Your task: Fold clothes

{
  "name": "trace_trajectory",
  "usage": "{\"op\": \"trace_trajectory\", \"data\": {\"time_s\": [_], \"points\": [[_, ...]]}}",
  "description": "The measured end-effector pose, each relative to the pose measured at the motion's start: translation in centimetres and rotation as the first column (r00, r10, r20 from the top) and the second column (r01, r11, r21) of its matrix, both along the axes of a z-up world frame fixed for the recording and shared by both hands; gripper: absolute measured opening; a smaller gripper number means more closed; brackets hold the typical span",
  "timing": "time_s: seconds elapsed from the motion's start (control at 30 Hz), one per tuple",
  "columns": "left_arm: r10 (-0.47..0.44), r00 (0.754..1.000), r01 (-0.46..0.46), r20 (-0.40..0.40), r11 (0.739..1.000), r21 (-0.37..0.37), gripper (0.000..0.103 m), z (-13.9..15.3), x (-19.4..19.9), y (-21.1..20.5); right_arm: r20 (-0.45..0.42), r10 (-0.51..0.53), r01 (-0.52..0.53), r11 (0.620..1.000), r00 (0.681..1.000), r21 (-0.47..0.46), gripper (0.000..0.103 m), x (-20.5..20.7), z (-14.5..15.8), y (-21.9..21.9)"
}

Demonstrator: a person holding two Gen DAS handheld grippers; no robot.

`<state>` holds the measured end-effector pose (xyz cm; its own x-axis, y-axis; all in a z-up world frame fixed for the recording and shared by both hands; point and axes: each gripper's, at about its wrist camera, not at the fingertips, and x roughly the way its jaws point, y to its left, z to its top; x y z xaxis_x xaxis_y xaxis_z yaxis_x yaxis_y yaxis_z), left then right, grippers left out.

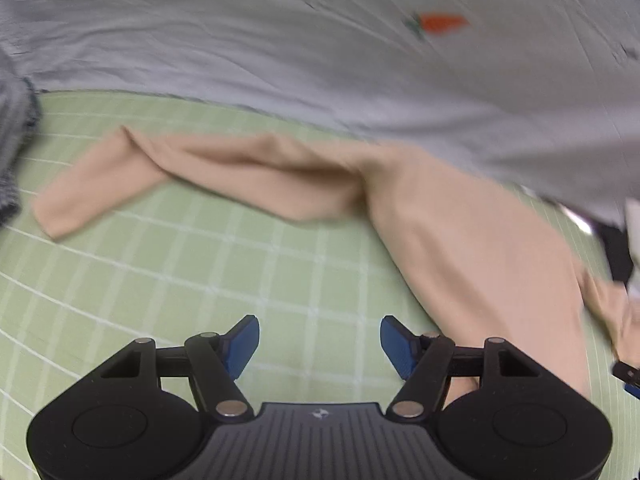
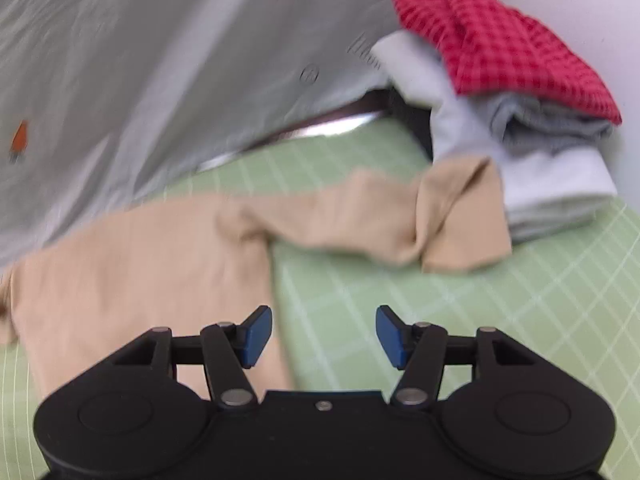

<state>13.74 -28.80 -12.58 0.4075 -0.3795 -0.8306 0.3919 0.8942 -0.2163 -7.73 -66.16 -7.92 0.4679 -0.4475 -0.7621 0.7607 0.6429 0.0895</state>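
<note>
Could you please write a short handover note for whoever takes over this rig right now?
Left gripper: open, empty, over the green mat.
Right gripper: open, empty, at the shirt's edge.
Tan shirt: flat on the mat, both sleeves spread out.
Grey sheet behind it; pile of clothes at the right sleeve's end.
Done: shirt laid out.
Left: fold in the sleeves, fold the body, add it to the pile.

Beige top (image 2: pixel 140 264), green gridded mat (image 2: pixel 520 320), red checked, perhaps gingham, cloth (image 2: pixel 512 48)
</note>
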Motion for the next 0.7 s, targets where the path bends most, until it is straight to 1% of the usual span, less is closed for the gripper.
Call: {"op": "trace_trajectory", "data": {"time_s": [0.03, 0.13, 0.2, 0.33, 0.37, 0.43, 0.47, 0.5, 0.53, 0.57, 0.6, 0.63, 0.67, 0.7], "points": [[-0.037, 0.999, 0.037, -0.015, 0.999, 0.002, 0.068, -0.5, -0.5, -0.7, -0.011, 0.015, -0.014, 1.000, 1.000, 0.016, 0.058, -0.4, -0.5, 1.0], [-0.144, 0.989, 0.144, -0.027, 0.990, 0.009, 0.068, -1.6, -1.7, -3.1, -0.016, 0.032, -0.031, 0.996, 0.999, 0.080, 0.059, -1.6, -1.7, 3.3], [-0.197, 0.980, 0.198, -0.028, 0.980, 0.018, 0.068, -2.2, -2.4, -4.6, -0.032, 0.025, -0.021, 0.994, 0.999, 0.107, 0.059, -2.0, -2.2, 4.3], [-0.243, 0.969, 0.244, -0.042, 0.970, 0.020, 0.068, -3.6, -2.8, -6.4, -0.056, 0.044, -0.037, 0.992, 0.997, 0.122, 0.059, -2.5, -2.7, 5.7], [-0.250, 0.967, 0.251, -0.043, 0.968, 0.018, 0.065, -3.9, -2.8, -6.6, -0.061, 0.051, -0.044, 0.992, 0.997, 0.121, 0.059, -2.5, -2.8, 5.8], [-0.269, 0.962, 0.270, -0.044, 0.963, 0.019, 0.037, -4.3, -2.9, -7.0, -0.066, 0.063, -0.054, 0.990, 0.996, 0.126, 0.059, -2.5, -2.9, 6.2], [-0.276, 0.960, 0.277, -0.041, 0.960, 0.030, 0.004, -4.4, -2.9, -7.1, -0.068, 0.071, -0.061, 0.989, 0.995, 0.132, 0.056, -2.5, -3.0, 6.4], [-0.276, 0.960, 0.277, -0.043, 0.960, 0.028, 0.006, -4.4, -2.9, -7.1, -0.067, 0.079, -0.069, 0.988, 0.995, 0.137, 0.053, -2.5, -3.1, 6.5], [-0.267, 0.963, 0.267, -0.044, 0.964, 0.011, 0.006, -4.1, -2.9, -6.7, -0.066, 0.087, -0.077, 0.987, 0.994, 0.142, 0.046, -2.5, -3.2, 6.6], [-0.245, 0.968, 0.245, -0.046, 0.969, -0.001, 0.006, -3.8, -2.9, -6.1, -0.070, 0.091, -0.080, 0.986, 0.993, 0.148, 0.042, -2.6, -3.3, 6.7], [-0.224, 0.974, 0.223, -0.047, 0.975, -0.012, 0.006, -3.4, -2.9, -5.4, -0.078, 0.106, -0.095, 0.986, 0.991, 0.136, 0.035, -2.7, -3.4, 7.0], [-0.201, 0.979, 0.200, -0.040, 0.980, -0.014, 0.005, -2.8, -3.2, -4.5, -0.086, 0.121, -0.110, 0.986, 0.989, 0.123, 0.026, -2.8, -3.5, 7.2], [-0.177, 0.984, 0.177, -0.031, 0.984, -0.014, 0.005, -2.1, -3.4, -3.5, -0.093, 0.136, -0.126, 0.986, 0.986, 0.111, 0.008, -2.9, -3.5, 7.4], [-0.149, 0.989, 0.149, -0.017, 0.989, -0.006, 0.005, -1.2, -3.8, -2.2, -0.102, 0.151, -0.141, 0.985, 0.983, 0.098, 0.005, -3.0, -3.6, 7.7]]}}
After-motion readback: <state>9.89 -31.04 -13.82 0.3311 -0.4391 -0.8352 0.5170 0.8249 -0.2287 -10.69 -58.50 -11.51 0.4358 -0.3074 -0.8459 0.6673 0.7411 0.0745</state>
